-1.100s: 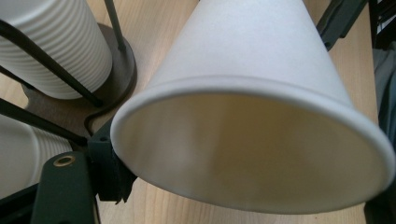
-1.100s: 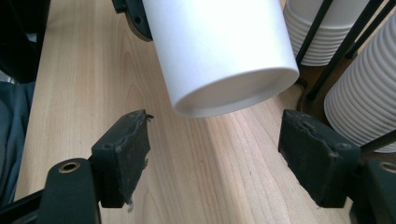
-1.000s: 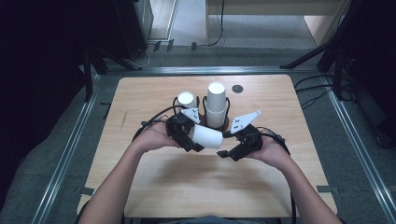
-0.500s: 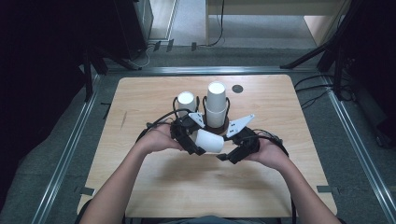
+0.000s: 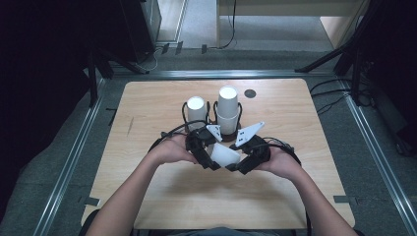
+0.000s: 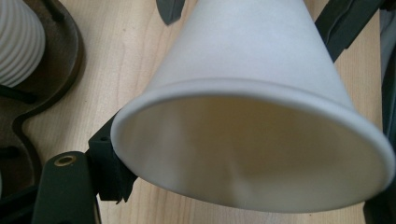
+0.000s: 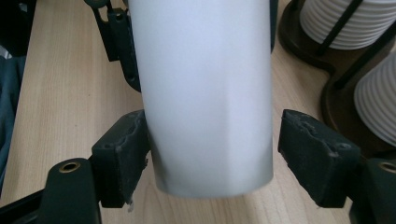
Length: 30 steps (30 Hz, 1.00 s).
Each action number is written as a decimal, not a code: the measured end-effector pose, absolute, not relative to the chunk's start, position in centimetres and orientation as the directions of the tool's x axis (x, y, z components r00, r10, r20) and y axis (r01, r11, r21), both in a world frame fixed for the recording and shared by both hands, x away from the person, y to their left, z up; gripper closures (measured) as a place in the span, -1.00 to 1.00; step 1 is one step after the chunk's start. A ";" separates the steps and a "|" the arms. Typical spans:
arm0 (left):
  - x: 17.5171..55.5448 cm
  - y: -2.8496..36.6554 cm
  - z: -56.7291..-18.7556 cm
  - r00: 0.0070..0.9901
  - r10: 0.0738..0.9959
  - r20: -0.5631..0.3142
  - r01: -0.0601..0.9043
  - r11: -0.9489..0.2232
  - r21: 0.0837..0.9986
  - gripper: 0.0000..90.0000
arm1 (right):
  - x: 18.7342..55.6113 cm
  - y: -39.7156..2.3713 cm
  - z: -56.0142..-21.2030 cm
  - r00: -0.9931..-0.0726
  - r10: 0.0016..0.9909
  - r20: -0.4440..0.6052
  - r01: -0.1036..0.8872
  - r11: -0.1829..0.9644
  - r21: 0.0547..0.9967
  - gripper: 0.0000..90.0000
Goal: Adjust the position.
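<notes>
the white tapered paper cup (image 5: 225,155) lies sideways between both tongs. left gripper (image 5: 206,156) clasps its rim; right gripper (image 7: 212,154) has just been closing round its base, one pad still clear — a handover, probably.

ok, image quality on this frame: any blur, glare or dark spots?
High view: table evenly lit, surroundings near black, hands cast soft shadows. Left gripper view: paper cup very close, its far end soft, no glare. Right gripper view: cup wall slightly soft, jaws sharp.
</notes>
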<state>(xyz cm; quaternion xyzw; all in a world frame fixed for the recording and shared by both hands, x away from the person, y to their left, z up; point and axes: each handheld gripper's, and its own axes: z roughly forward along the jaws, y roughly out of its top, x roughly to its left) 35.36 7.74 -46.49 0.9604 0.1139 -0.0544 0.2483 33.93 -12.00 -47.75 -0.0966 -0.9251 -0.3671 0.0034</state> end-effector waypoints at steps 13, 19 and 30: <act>35.3 8.3 -46.2 0.954 0.243 -0.174 0.299 -0.782 0.546 -0.91 | 34.0 -12.3 -47.2 -0.981 0.179 0.075 0.180 0.700 0.691 -0.28; 35.5 9.1 -46.0 0.952 0.263 -0.157 0.303 -0.735 0.607 -0.93 | 34.2 -13.0 -46.9 -0.977 0.192 0.092 0.198 0.668 0.717 -0.28; 35.0 10.1 -45.6 0.942 0.262 -0.208 0.330 -0.623 0.710 -0.87 | 34.2 -13.3 -46.5 -0.978 0.174 0.116 0.200 0.623 0.756 -0.28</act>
